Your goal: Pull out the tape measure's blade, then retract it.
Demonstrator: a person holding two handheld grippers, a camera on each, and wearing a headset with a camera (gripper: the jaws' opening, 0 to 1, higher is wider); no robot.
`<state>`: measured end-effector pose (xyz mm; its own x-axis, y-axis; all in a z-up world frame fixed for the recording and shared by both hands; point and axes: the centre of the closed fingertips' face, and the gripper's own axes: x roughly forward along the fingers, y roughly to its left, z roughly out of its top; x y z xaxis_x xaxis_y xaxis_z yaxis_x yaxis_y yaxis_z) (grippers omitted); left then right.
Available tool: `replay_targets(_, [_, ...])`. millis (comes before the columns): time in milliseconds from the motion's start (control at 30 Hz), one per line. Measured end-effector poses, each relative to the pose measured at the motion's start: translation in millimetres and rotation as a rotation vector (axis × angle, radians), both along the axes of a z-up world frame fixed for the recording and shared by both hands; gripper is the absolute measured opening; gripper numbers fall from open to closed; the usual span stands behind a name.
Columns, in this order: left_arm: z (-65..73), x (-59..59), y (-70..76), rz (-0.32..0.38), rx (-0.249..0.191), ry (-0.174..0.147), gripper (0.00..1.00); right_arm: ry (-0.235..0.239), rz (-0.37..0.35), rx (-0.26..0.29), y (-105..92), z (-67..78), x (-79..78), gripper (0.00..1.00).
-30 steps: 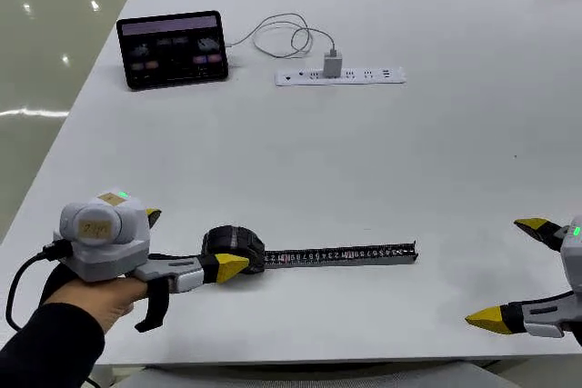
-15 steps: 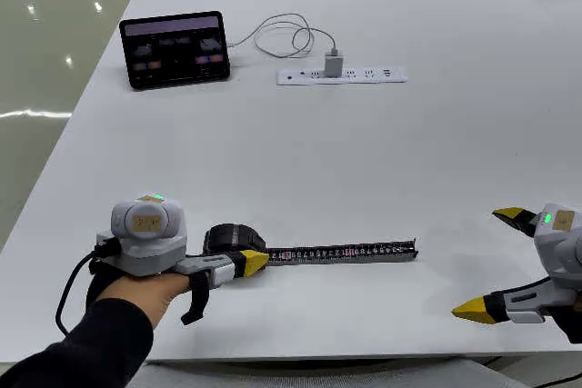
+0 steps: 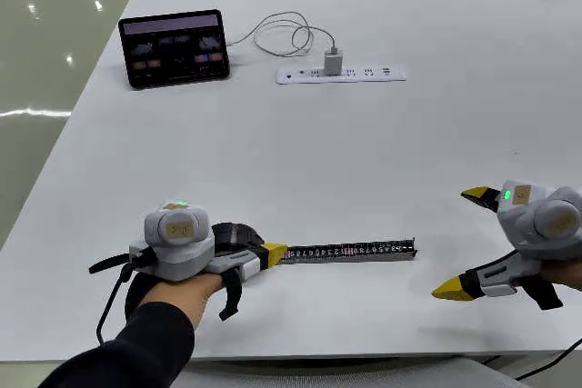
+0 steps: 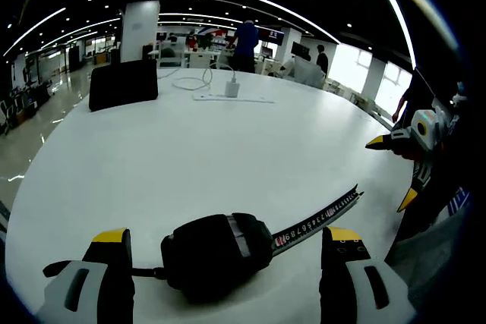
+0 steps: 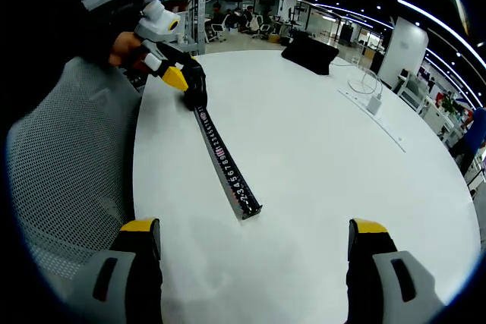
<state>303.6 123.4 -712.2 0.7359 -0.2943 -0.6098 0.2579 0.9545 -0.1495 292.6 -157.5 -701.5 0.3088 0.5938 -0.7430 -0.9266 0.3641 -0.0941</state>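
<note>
A black tape measure case [image 3: 236, 234] lies on the white table [image 3: 364, 161] near its front edge. Its blade [image 3: 350, 250] runs out to the right and ends in a hook [image 3: 414, 246]. My left gripper [image 3: 261, 242] is open, and the case [image 4: 216, 252] sits between its yellow-tipped jaws without touching them. My right gripper [image 3: 462, 243] is open a little right of the hook, with nothing between its jaws. From the right gripper [image 5: 254, 227], the blade end [image 5: 249, 209] lies just ahead, with the case [image 5: 196, 89] far off.
A dark tablet [image 3: 173, 47] stands at the back left. A white power strip [image 3: 341, 74] with a charger and coiled cable [image 3: 282, 38] lies at the back middle. A mesh chair [image 5: 68, 187] is at the table's near edge.
My left gripper has slid right along the table until its jaws straddle the tape case. My right gripper has moved up and left, closer to the blade's end. The tape has stayed put.
</note>
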Motion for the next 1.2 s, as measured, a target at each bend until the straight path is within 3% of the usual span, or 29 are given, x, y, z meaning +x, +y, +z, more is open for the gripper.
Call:
replay_targets(33, [-0.5, 0.7, -0.2, -0.001, -0.001, -0.002, 1.00, 0.000, 0.012, 0.001, 1.9, -0.9, 0.3, 0.98])
replay_targets(67, [1.2, 3.5, -0.6, 0.000, -0.008, -0.017, 1.00, -0.015, 0.030, 0.043, 9.2, 0.8, 2.3, 0.99])
replay_targets(100, [1.7, 5.4, 0.5, 0.006, -0.005, -0.027, 1.00, -0.020, 0.022, 0.131, 21.0, 5.8, 3.4, 1.00])
replay_targets(133, [2.7, 8.4, 3.3, 0.020, 0.010, -0.040, 1.00, 0.024, 0.045, 0.080, 18.5, -3.2, -3.8, 0.99])
replay_targets(167, [2.7, 8.8, 2.4, 0.016, 0.012, -0.043, 1.00, -0.012, 0.056, 0.018, 12.8, -7.0, 0.4, 0.95])
replay_targets(200, [2.4, 9.4, 1.5, 0.012, 0.014, -0.047, 1.00, -0.055, 0.076, 0.005, 13.8, -6.5, 4.7, 0.92])
replay_targets(267, [2.2, 8.7, -1.5, -0.002, 0.022, -0.049, 1.00, -0.031, 0.068, 0.019, 18.6, -6.4, 4.6, 0.91])
replay_targets(333, [2.0, 7.8, -2.9, -0.009, 0.015, -0.047, 1.00, -0.023, 0.060, -0.030, 13.6, -7.8, 8.0, 0.92])
replay_targets(433, [0.9, 7.2, -3.1, -0.006, 0.008, -0.040, 1.00, -0.023, 0.100, -0.054, 13.4, -7.7, 9.9, 0.89])
replay_targets(667, [-2.2, 6.6, -0.4, 0.008, 0.011, -0.032, 1.00, 0.036, 0.203, -0.128, 19.0, -17.4, 9.1, 0.71])
replay_targets(833, [-3.6, 6.1, -1.2, 0.007, 0.006, -0.028, 1.00, 0.095, 0.315, -0.210, 23.2, -35.7, 5.5, 0.61])
replay_targets(1133, [-4.8, 7.2, 1.7, 0.017, -0.004, -0.029, 1.00, 0.155, 0.383, -0.255, 27.8, -49.7, 10.8, 0.38])
replay_targets(1200, [-3.7, 7.7, 1.5, 0.017, -0.004, -0.034, 1.00, 0.148, 0.410, -0.267, 27.7, -50.5, 9.9, 0.31])
